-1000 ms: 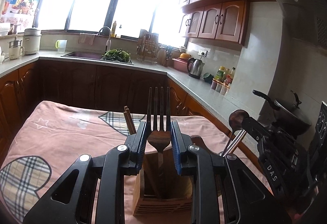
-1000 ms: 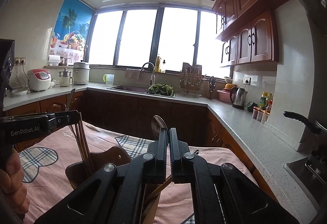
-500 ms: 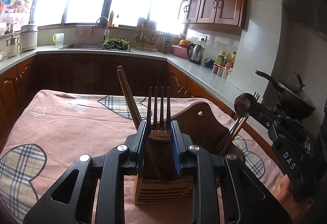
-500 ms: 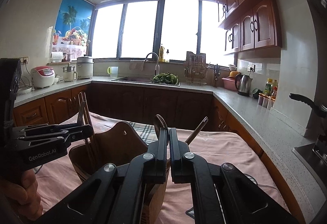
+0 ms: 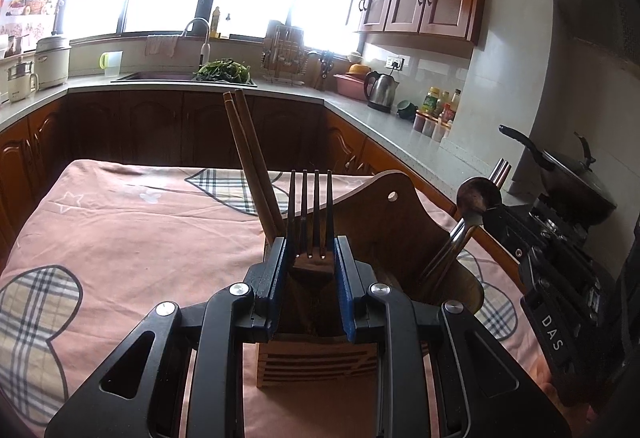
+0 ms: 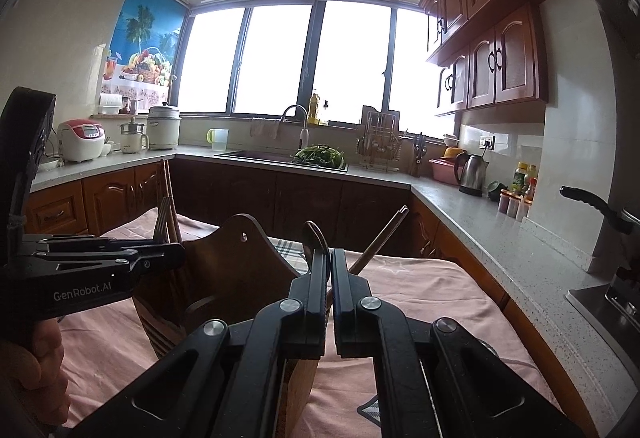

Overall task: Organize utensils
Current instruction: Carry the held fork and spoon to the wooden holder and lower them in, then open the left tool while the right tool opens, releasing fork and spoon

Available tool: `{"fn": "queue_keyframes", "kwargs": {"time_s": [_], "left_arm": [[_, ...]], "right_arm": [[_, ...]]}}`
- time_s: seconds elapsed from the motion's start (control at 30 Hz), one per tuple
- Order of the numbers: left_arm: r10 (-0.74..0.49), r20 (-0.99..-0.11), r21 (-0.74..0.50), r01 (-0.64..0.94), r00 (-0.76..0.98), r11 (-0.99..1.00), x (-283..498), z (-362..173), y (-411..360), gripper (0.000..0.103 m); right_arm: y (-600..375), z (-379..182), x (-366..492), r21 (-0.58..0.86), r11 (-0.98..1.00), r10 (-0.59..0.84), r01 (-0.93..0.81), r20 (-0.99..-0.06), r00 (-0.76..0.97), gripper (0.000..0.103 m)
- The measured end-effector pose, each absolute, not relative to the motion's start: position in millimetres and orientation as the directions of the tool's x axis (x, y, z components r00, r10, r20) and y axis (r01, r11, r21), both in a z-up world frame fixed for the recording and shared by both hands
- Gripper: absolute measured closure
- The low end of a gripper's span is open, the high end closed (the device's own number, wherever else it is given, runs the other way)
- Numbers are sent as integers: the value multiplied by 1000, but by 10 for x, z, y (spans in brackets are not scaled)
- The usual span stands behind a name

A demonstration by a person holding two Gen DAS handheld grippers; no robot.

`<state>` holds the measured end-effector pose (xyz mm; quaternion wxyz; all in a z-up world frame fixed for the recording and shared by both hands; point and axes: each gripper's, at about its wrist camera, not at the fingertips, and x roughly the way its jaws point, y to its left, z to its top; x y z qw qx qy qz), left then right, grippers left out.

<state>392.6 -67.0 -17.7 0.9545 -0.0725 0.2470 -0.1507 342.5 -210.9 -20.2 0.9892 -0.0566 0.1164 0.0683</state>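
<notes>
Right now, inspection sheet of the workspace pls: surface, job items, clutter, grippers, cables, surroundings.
Surface: table under a pink cloth with plaid patches.
Job's things: wooden utensil holder on the cloth; fork tines up, head above the holder; chopsticks leaning in the left compartment; spoon bowl up at the right compartment.
Clutter: nothing seen on the cloth beyond the holder.
Grippers: left gripper shut on the fork; right gripper shut on the spoon.
Cables: nothing seen.
Surroundings: kitchen counter with sink, greens, kettle, rice cooker; pan at right.
</notes>
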Motion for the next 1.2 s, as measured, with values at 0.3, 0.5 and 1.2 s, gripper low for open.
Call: {"fn": "queue_keyframes", "kwargs": {"time_s": [0.3,0.5,1.2], "left_arm": [[-316,-464,-209,245,827,947,3962,-162,-699,81],[-314,-481,-215,237,819,947,3999,-143,-714,81],[-283,-458,-219,202,843,955,3737,22,-590,42]], "right_arm": [[-2203,-191,3437,-62,987,129,-150,-261,957,101],[-2237,-174,3480,-37,987,142,-159,-283,949,99],[-2437,-16,3295,78,984,173,-158,-267,948,49]]}}
